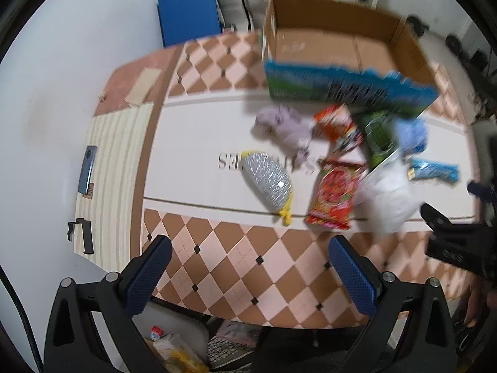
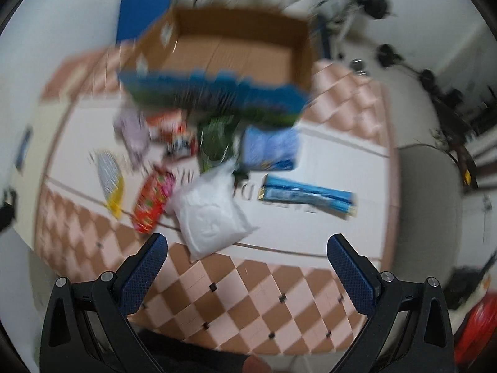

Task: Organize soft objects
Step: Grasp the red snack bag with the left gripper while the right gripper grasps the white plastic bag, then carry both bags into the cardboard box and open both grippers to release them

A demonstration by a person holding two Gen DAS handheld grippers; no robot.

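Note:
Soft items lie in a loose pile on the table in front of an open cardboard box (image 1: 341, 46) (image 2: 236, 52). I see a silver mesh pouch with yellow ends (image 1: 268, 181) (image 2: 108, 174), a lilac plush (image 1: 285, 124), a red snack bag (image 1: 334, 195) (image 2: 153, 199), an orange packet (image 1: 338, 124), a green packet (image 1: 380, 133) (image 2: 217, 140), a white soft pack (image 1: 386, 199) (image 2: 211, 211), a light blue cloth (image 2: 268, 147) and a long blue packet (image 2: 307, 195). My left gripper (image 1: 248, 276) and right gripper (image 2: 248, 275) are open and empty, above the near table edge.
The table has a checkered brown and pink cloth (image 1: 236, 267). A phone (image 1: 87, 171) and a black clip (image 1: 82, 236) lie on the striped mat at the left. A blue board (image 1: 189, 15) stands behind the table. The right wrist view is blurred.

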